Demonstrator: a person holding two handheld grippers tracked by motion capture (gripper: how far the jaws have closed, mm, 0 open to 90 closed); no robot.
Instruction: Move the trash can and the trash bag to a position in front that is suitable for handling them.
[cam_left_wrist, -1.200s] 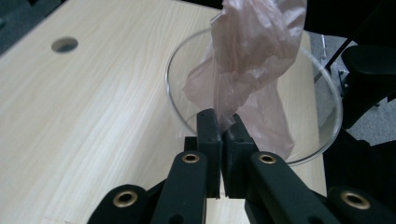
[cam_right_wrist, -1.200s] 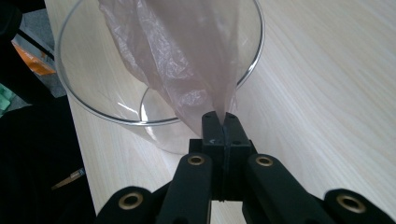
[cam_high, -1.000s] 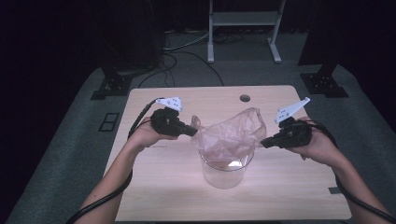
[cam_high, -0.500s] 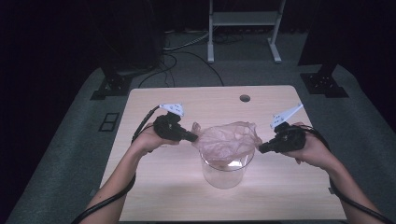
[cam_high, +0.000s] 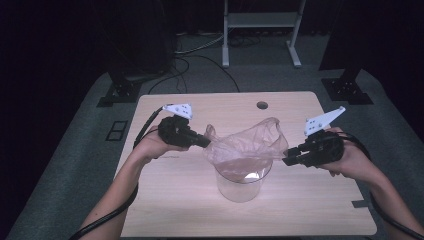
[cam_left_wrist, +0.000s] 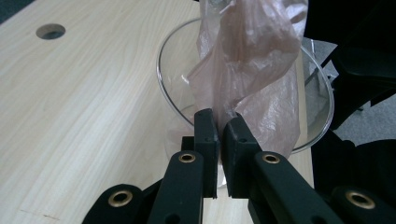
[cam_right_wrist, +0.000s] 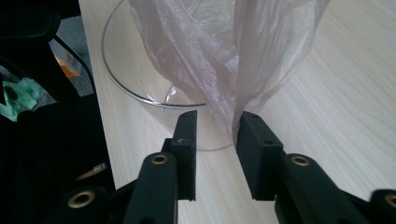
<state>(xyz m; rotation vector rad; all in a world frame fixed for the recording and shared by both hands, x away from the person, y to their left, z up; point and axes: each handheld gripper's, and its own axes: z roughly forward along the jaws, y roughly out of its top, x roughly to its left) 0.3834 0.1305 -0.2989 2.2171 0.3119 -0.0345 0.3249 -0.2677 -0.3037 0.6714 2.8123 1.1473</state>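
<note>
Plastic bag (cam_high: 247, 147) hangs stretched over the glass beaker (cam_high: 241, 182) at mid table. Left gripper (cam_left_wrist: 220, 126) is clamped on the bag's edge. Right gripper (cam_right_wrist: 215, 128) jaws have just been opening, now apart w/ film between them. Step, I judge: lining the beaker. Next: re-pinch the right edge, pull it over the rim.

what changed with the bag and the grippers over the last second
The right gripper has just been opening: its jaws now stand apart with the plastic bag edge loose between them. The left gripper has also eased a little, yet its pads still pinch the bag. The bag sagged, then spread wider over the clear container, which stayed put on the table.
</note>
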